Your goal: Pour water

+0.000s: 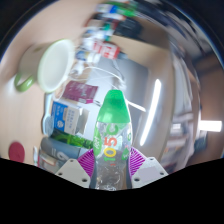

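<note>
Gripper (113,172) is seen clenched on a green bottle (113,135), which is held upright between the purple pads (93,158) on both sides. Beyond the fingers, to the left, a blue-and-white carton (68,117) is shown, and a white mug (45,68) is seen farther off.

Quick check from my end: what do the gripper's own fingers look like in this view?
The gripper shows two pale grey, angular fingers, one to each side of the green plastic bottle. Each finger bears a ribbed magenta pad on its inner face. No cables, markings or sleeve are visible.
</note>
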Motion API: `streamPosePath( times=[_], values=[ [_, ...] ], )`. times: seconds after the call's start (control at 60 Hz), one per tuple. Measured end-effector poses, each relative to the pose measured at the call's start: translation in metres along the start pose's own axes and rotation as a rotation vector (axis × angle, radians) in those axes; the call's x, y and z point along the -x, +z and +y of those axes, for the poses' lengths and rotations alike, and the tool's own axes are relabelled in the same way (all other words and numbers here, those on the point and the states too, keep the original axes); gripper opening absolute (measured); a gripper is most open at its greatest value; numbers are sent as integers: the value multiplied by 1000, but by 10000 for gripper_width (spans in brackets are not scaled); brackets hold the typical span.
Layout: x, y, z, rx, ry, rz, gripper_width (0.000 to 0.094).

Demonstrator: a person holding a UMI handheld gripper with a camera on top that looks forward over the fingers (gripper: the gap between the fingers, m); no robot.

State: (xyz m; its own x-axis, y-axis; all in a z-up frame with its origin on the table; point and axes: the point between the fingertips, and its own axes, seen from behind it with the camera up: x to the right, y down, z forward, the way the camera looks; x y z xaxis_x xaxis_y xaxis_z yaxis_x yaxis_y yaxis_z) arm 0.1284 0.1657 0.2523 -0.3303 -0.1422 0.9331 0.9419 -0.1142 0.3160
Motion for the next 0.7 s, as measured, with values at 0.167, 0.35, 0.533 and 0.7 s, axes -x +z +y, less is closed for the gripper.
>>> streamPosePath(
  times=[0.167,0.35,0.533,0.7],
  values=[
    [17,-9,60,126,984,-53,414],
    [97,-35,70,187,1768,-223,417],
    [149,-47,69,193,1813,-240,417],
    [159,-48,50,142,1834,-286,421]
  ],
)
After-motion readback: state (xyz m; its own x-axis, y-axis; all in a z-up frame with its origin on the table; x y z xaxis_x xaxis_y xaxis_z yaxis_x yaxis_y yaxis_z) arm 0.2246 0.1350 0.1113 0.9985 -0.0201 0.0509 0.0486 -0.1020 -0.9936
